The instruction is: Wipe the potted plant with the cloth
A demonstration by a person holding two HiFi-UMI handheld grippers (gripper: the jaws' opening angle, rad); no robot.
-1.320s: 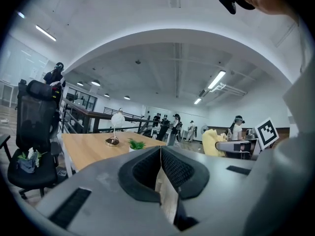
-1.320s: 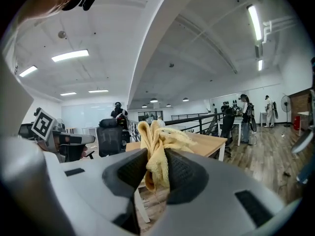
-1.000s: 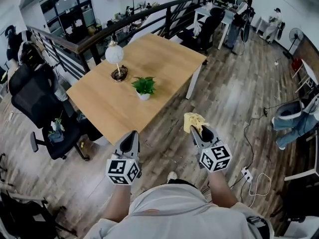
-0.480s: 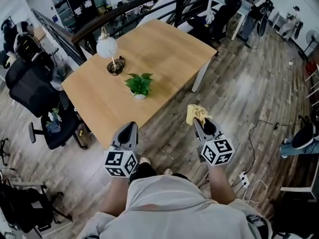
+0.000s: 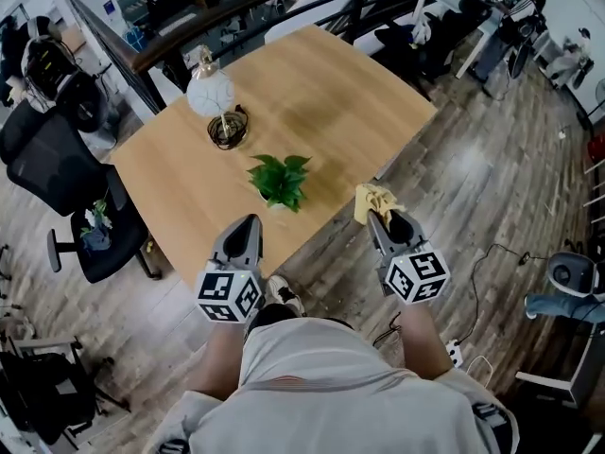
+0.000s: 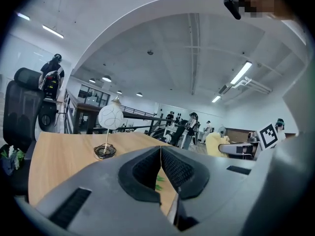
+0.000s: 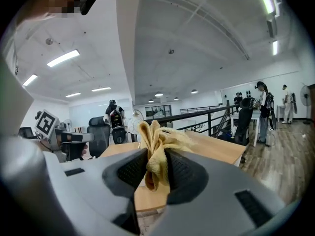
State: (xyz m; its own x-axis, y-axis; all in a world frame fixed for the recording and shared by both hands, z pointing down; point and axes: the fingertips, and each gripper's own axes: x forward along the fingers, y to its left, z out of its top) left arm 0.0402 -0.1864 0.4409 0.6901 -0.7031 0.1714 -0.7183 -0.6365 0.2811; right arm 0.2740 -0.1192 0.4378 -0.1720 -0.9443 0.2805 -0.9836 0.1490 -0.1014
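A small green potted plant [image 5: 281, 180] in a white pot stands near the front edge of the wooden table [image 5: 312, 93]. My right gripper [image 5: 374, 214] is shut on a crumpled yellow cloth [image 5: 371, 200], held over the floor just right of the table's near edge; the cloth [image 7: 156, 146] bunches up between the jaws in the right gripper view. My left gripper [image 5: 244, 231] is shut with nothing in it, at the table's front edge just below the plant. A few green leaves [image 6: 159, 183] show behind its closed jaws.
A white globe lamp [image 5: 210, 93] on a dark round base [image 5: 227, 130] stands behind the plant. A black office chair [image 5: 66, 173] sits left of the table. A dark railing [image 5: 227, 3] runs behind it. Cables [image 5: 492, 253] lie on the wood floor at right.
Both grippers and the person have come closer to the table. The plant now sits just ahead of the left gripper. The right gripper keeps hold of the cloth.
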